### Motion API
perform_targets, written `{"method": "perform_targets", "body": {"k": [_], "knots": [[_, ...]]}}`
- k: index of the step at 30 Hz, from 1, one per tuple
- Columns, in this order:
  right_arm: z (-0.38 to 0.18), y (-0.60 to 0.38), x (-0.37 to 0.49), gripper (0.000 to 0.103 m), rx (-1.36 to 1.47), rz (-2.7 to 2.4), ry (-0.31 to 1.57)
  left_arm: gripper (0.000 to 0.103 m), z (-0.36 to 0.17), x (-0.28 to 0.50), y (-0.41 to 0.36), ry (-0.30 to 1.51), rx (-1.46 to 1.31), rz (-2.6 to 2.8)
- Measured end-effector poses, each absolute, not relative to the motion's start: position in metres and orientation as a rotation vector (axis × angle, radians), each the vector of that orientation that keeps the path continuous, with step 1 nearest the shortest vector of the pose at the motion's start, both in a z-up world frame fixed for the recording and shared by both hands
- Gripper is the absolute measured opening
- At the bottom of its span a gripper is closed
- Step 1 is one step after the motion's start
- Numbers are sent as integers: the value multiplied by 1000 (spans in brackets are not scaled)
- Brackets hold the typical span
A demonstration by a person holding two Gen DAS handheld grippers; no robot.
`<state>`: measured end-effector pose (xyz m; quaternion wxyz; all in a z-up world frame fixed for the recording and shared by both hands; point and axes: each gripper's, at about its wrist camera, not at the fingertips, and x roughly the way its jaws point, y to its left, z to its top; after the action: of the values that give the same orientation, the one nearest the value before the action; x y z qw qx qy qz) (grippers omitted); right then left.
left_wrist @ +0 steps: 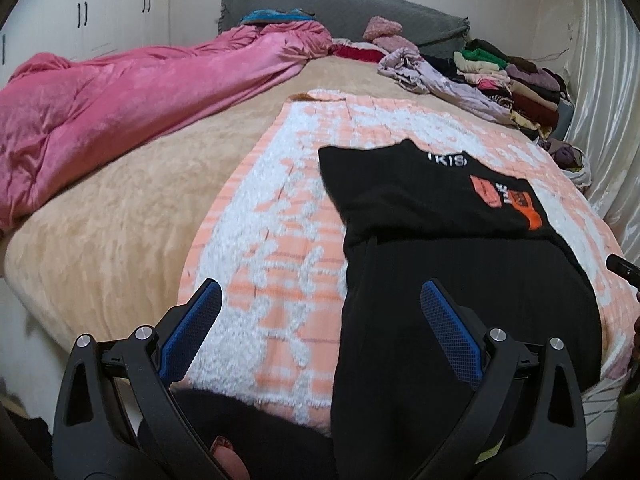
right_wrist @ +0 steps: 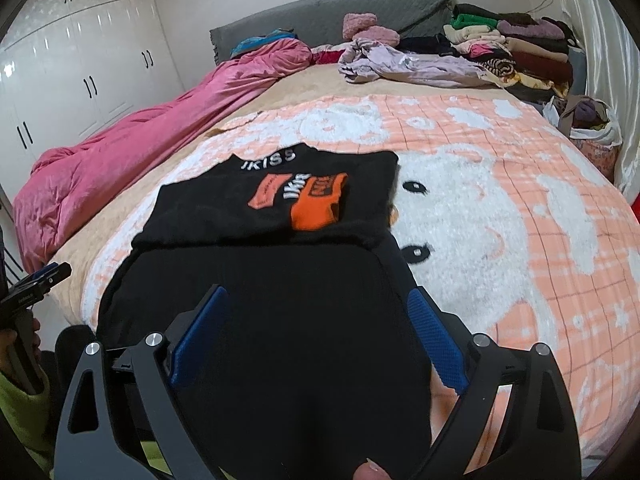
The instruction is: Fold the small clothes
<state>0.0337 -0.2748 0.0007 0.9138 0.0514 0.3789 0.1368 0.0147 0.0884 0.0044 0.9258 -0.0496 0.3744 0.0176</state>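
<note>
A black garment [right_wrist: 280, 320] with an orange and white "IKISS" print [right_wrist: 308, 196] lies flat on the orange and white fleece blanket [right_wrist: 500, 220], its printed part folded over the near part. My right gripper [right_wrist: 316, 294] hovers over the garment's near half, open wide, with the cloth below its blue pads [right_wrist: 436, 340] and nothing pinched. My left gripper [left_wrist: 320, 292] is open over the garment's [left_wrist: 460, 300] left edge, one finger above the blanket [left_wrist: 280, 280], the other above the black cloth. Each gripper's tip shows at the edge of the other's view.
A pink duvet [left_wrist: 120, 120] lies along the bed's left side. Stacks of folded clothes [right_wrist: 520, 48] and a crumpled lilac garment [right_wrist: 400, 64] sit at the far right by the grey headboard [right_wrist: 340, 16]. A bag of clothes [right_wrist: 592, 128] stands near the curtain. White wardrobes [right_wrist: 80, 60] line the left wall.
</note>
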Motion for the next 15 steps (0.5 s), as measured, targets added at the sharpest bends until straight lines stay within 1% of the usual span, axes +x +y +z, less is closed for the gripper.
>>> {"method": "perform_targets", "body": {"k": [15], "knots": [[-22,-293,11,91,93,270,849,93,-25,-10,89,871,-132,1]]}}
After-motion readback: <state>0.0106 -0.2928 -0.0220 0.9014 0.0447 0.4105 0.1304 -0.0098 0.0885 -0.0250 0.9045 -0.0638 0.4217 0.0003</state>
